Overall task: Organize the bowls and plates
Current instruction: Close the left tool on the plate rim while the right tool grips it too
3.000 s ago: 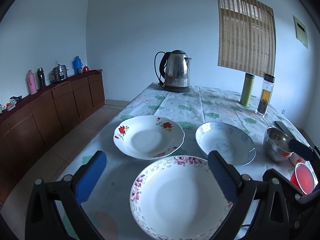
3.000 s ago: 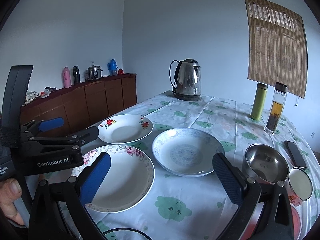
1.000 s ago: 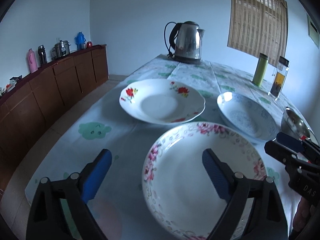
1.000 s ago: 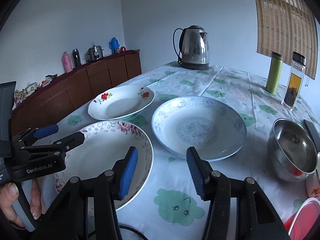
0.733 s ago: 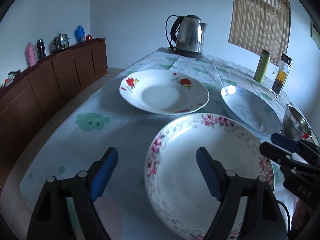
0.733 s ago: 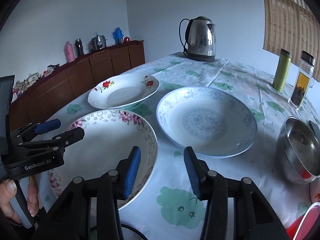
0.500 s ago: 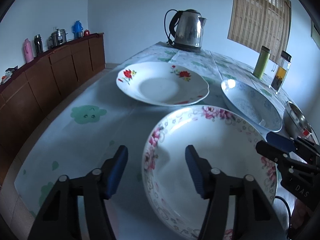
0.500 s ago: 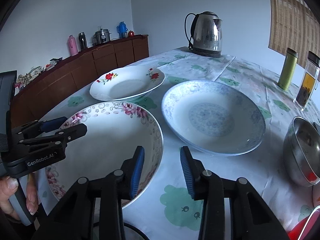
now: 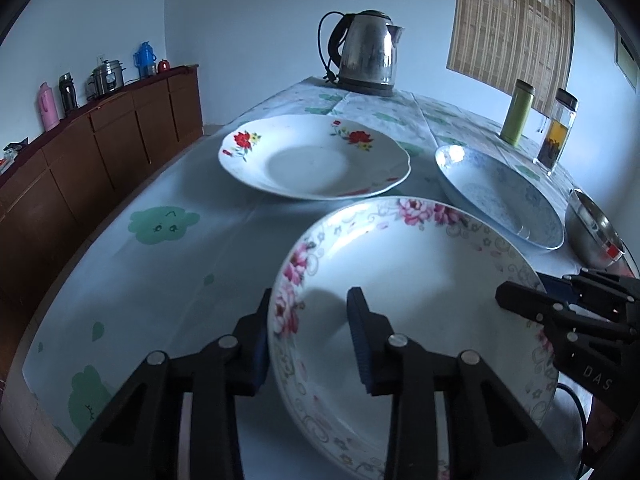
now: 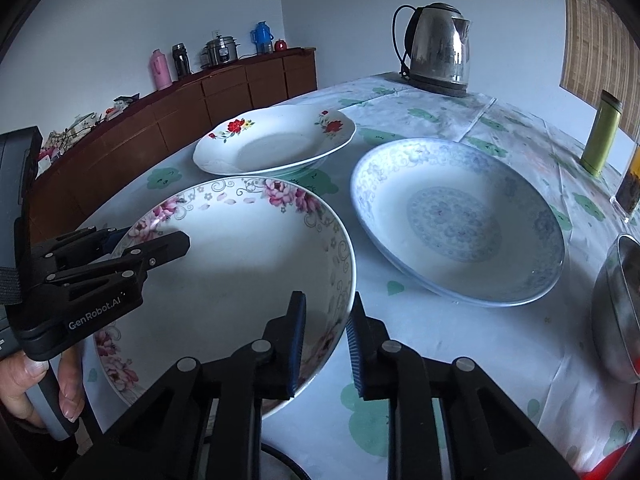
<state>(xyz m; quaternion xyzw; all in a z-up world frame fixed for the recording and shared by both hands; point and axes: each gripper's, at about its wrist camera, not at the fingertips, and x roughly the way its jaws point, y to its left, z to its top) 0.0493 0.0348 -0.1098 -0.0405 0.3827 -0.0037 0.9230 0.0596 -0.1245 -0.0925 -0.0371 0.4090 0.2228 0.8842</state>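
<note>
Both jaws narrowed | left gripper, right gripper straddle pink-flowered plate rim, grip unclear

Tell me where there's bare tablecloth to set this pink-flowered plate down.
Bare cloth lies left of the pink-flowered plate, toward the table edge by the sideboard, and behind the red-flowered plate, before the kettle. The right side is crowded: blue-patterned plate, steel bowl, bottles.

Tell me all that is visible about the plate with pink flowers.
The pink-flower plate is deep, white and glossy, like ceramic, with pink blooms and grey scrolls round its rim. It is empty and sits on the tablecloth, nearest the cameras. The left gripper and the right gripper each straddle its rim on opposite sides.
</note>
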